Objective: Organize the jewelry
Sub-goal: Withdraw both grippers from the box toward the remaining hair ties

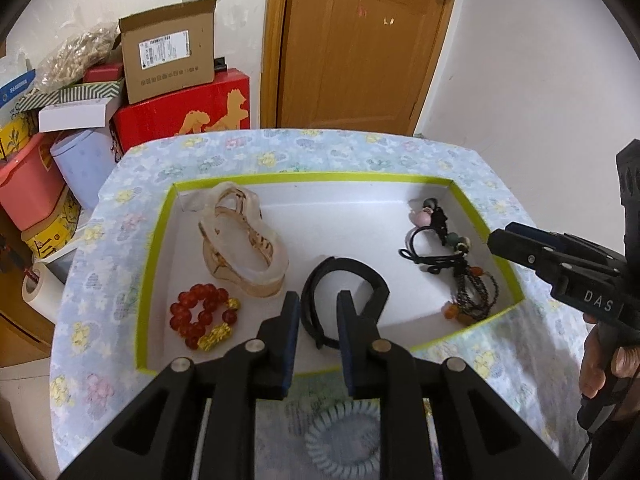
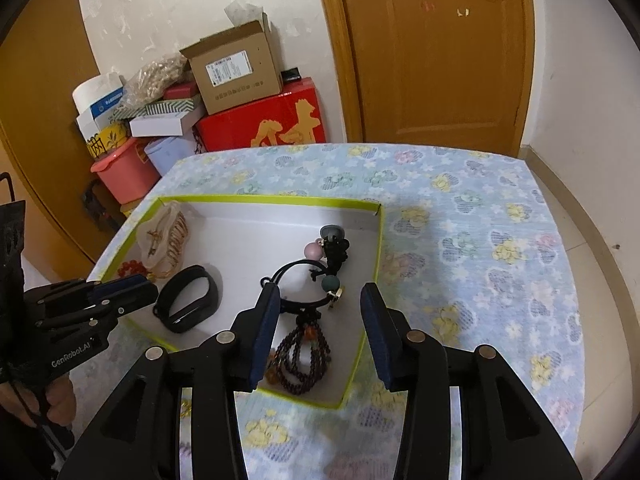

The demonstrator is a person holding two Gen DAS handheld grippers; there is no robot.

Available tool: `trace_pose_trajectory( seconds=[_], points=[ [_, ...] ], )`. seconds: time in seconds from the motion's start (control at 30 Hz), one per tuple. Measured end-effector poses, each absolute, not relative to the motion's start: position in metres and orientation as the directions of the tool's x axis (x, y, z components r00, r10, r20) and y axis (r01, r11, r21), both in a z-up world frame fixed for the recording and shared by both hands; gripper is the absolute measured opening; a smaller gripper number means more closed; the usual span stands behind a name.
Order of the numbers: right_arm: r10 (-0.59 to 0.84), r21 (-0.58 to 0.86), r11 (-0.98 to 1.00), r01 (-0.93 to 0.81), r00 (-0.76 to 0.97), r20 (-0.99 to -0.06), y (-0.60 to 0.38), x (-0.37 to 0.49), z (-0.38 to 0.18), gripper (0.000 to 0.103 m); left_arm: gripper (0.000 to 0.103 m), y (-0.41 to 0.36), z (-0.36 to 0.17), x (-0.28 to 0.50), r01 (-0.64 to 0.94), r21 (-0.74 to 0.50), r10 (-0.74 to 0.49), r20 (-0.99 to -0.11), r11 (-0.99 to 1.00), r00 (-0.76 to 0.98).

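Observation:
A shallow white tray with a lime-green rim [image 1: 154,240] [image 2: 376,264] lies on the flowered cloth. In it are a translucent hair claw [image 1: 244,240] [image 2: 164,236], a red bead bracelet with gold charms [image 1: 202,316], a black band [image 1: 344,288] [image 2: 188,298] and dark beaded strands with a pink bead [image 1: 452,260] [image 2: 316,308]. My left gripper [image 1: 318,308] is open and empty above the black band. My right gripper [image 2: 320,300] is open and empty over the beaded strands; it shows at the right of the left wrist view [image 1: 504,240]. A pale blue spiral hair tie [image 1: 344,436] lies on the cloth under the left gripper.
Stacked boxes stand beyond the table's far left: a cardboard box [image 1: 168,52], a red box [image 1: 184,116] and a pink bin [image 1: 28,184]. A wooden door [image 1: 360,44] is behind. The cloth to the right of the tray [image 2: 500,248] bears nothing.

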State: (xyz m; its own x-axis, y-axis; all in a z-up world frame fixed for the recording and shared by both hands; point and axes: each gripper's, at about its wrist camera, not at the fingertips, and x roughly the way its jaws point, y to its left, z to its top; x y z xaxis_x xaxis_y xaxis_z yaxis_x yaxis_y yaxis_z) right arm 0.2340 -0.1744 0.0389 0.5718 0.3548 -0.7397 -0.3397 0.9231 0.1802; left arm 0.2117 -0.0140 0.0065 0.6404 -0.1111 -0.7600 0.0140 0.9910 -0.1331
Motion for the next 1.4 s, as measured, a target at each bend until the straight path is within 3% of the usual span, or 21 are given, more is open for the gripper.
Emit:
trace_pose_trajectory(
  seconds=[0.57,0.93,1.4],
  points=[
    [0.394,0.234,0.916,-0.325,0.632,-0.667,-0.203,0.133,0.074,0.043,0.020,0.004,0.030,0.127,-0.016,-0.144,-0.095,-0.724,0.989,0.683],
    [0.450,0.256,0.885,-0.388,0.574,-0.684,-0.189,0.092,0.060,0.043,0.020,0.002,0.015,0.087,-0.001,-0.176,-0.130,-0.736,0.984,0.664],
    [0.470,0.267,0.867,-0.420,0.514,-0.718,-0.174,0.089,0.037,0.043,0.020,-0.003,0.002,0.095,0.015,-0.202,-0.165,-0.752,0.979,0.638]
  ],
)
